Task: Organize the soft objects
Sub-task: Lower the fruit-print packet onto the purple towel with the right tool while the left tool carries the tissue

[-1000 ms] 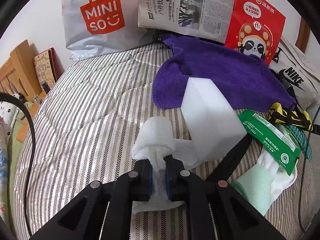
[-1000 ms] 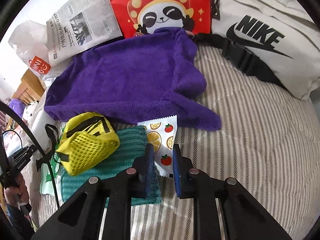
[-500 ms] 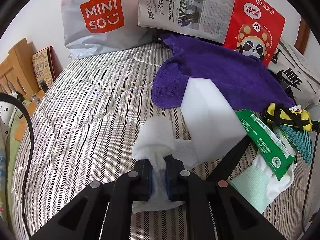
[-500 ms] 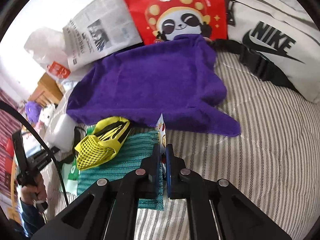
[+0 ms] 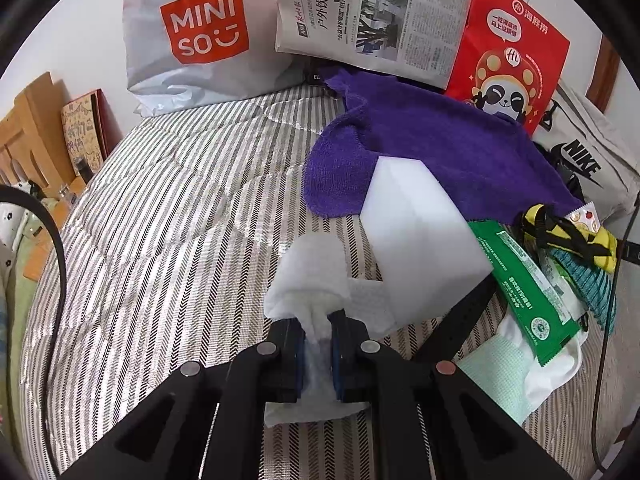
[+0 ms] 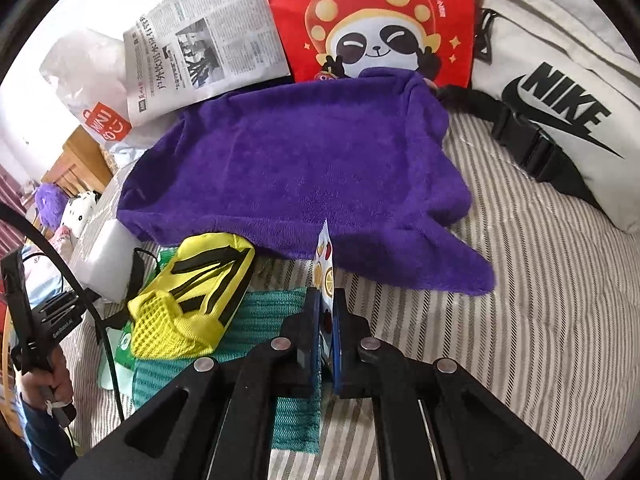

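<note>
Clamped now, the right gripper point(image 6: 327, 312) has pinched the fruit-print sachet point(image 6: 323, 264) edge-on and lifted it off the teal cloth point(image 6: 276, 308), purple towel point(image 6: 288, 168) at twelve o'clock. Left gripper point(image 5: 318, 322) grips the white wipe point(image 5: 316, 276), seemingly parked.

Two fisheye wrist cameras look steeply down along their claws at a striped bed point(image 5: 160, 240), close above it. The left view faces the white shopping bag point(image 5: 192, 32); the right faces the white waist bag point(image 6: 560, 92). Both share the purple towel point(image 5: 440, 152) and red panda bag point(image 6: 372, 20).
</note>
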